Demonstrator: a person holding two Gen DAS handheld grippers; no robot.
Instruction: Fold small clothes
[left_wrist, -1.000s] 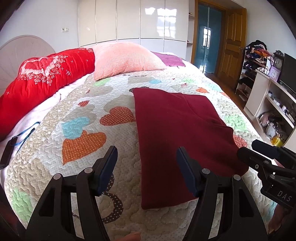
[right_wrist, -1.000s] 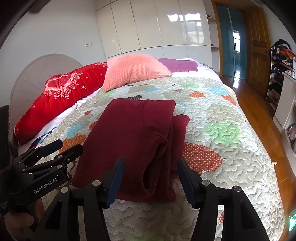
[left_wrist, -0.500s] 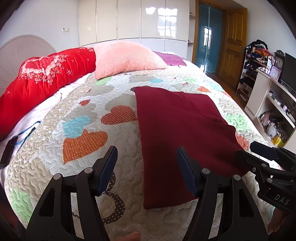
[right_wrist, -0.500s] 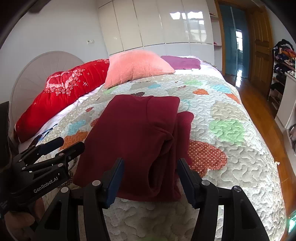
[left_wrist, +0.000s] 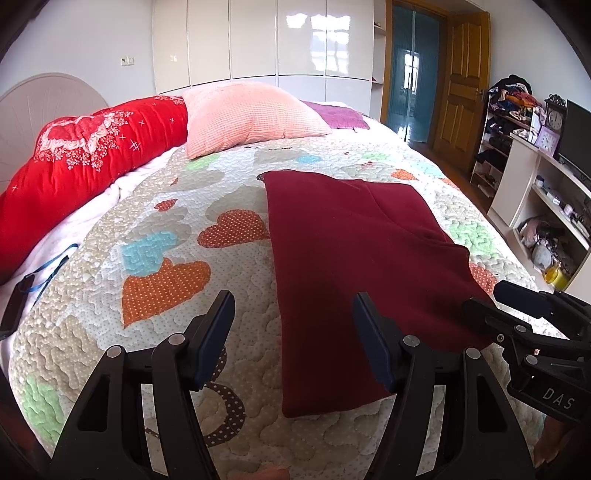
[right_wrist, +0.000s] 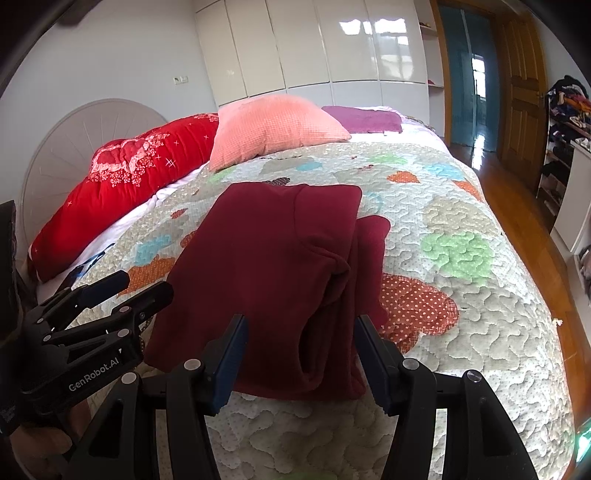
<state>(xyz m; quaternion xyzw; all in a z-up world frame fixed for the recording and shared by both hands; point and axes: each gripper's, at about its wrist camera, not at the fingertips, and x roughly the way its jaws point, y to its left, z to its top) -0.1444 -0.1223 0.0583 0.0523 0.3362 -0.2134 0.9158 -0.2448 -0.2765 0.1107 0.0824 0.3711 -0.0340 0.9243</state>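
1. Bedroom w/ a heart-print quilt (left_wrist: 166, 236) across the bed; red pillow (left_wrist: 85, 162) upper left, pink pillow (left_wrist: 251, 114) top center.
2. We see the dark red garment (left_wrist: 351, 266) folded flat mid-frame on the quilt.
3. Left gripper (left_wrist: 293, 325) wide apart, holding nothing, above the garment's near left edge.
4. Right gripper (right_wrist: 299, 347) also wide, empty, over its near edge.

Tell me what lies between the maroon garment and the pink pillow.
Only bare heart-patterned quilt separates the maroon garment from the pink pillow; both wrist views show it.
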